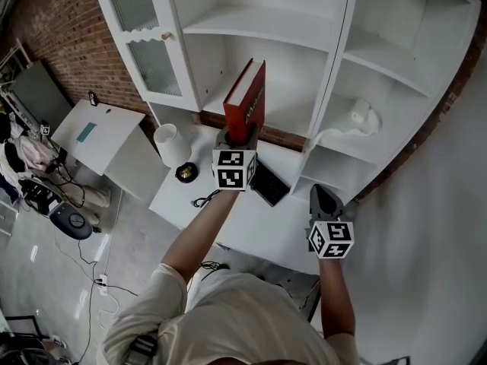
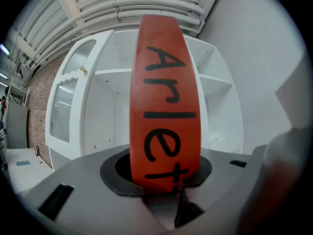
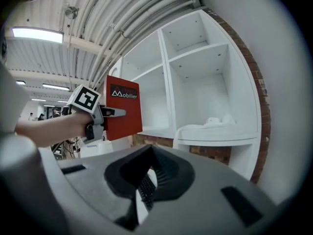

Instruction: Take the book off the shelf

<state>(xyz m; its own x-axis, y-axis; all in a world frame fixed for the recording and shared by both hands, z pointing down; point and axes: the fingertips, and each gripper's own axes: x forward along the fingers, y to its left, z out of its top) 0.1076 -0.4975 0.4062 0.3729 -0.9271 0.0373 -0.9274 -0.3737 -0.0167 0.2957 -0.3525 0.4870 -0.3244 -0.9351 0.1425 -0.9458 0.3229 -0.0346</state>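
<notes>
The book (image 1: 245, 101) is in my left gripper (image 1: 240, 138), red and standing upright in front of the middle bay of the shelf unit (image 1: 304, 44). From the right gripper view it looks clear of the shelf boards, out over the desk (image 1: 251, 219) that runs along the foot of the unit. Its long axis runs straight up from the jaws, which are clamped on its bottom end across the thickness, with the lettered spine turned back toward me. So nearly all of the book's length sits above the grip and none below. That matters for what comes next: I judge the lift off the shelf is as good as done, and what remains is to draw the book back from the unit or lower it to the desk. Held so low it is top-heavy, so I would keep it vertical and not swing it. My right gripper (image 1: 325, 200) is farther from the unit and off toward the bay with the white cloth (image 1: 358, 116), well apart from the book. Its jaws are drawn together to a thin slit with nothing in them. The left one is the nearer hand by far.
</notes>
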